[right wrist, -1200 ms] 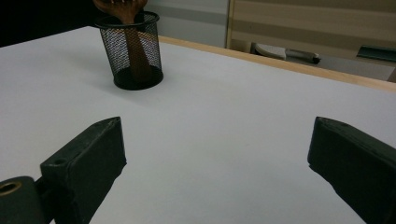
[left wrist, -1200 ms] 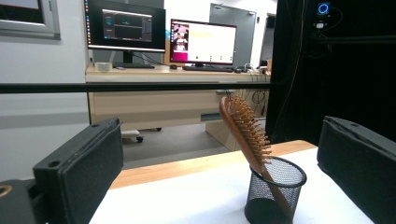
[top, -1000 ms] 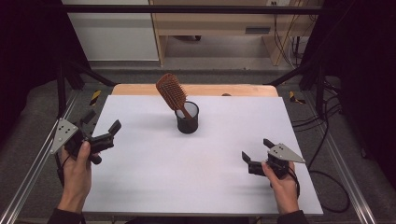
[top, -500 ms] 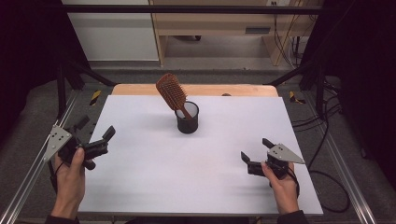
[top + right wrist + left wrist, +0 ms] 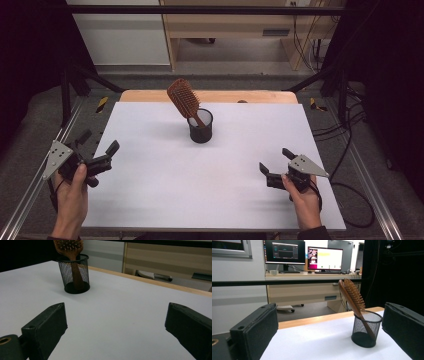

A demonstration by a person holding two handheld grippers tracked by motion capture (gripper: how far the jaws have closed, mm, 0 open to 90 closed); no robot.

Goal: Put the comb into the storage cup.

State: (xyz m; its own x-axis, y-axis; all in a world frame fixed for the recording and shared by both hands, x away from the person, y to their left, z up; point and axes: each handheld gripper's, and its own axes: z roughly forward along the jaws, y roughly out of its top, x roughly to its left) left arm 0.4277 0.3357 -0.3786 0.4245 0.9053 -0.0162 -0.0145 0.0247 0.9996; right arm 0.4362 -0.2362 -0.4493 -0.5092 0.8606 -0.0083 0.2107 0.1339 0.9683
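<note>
The wooden hairbrush [image 5: 183, 100] is standing handle-down in the mesh cup [image 5: 200, 127] at table centre, leaning away left. The left gripper [image 5: 97, 150] and right gripper [image 5: 274, 165] are both gaping, empty, at roughly equal distance, apparently.

The left hand-held gripper [image 5: 332, 332] has its two black jaws spread wide, holding nothing. Between them on the white bench [image 5: 317, 340] stands a black mesh cup [image 5: 365, 328] with a wooden hairbrush [image 5: 352, 296] leaning inside, bristles right. Two lit monitors [image 5: 304, 256] stand behind.
</note>
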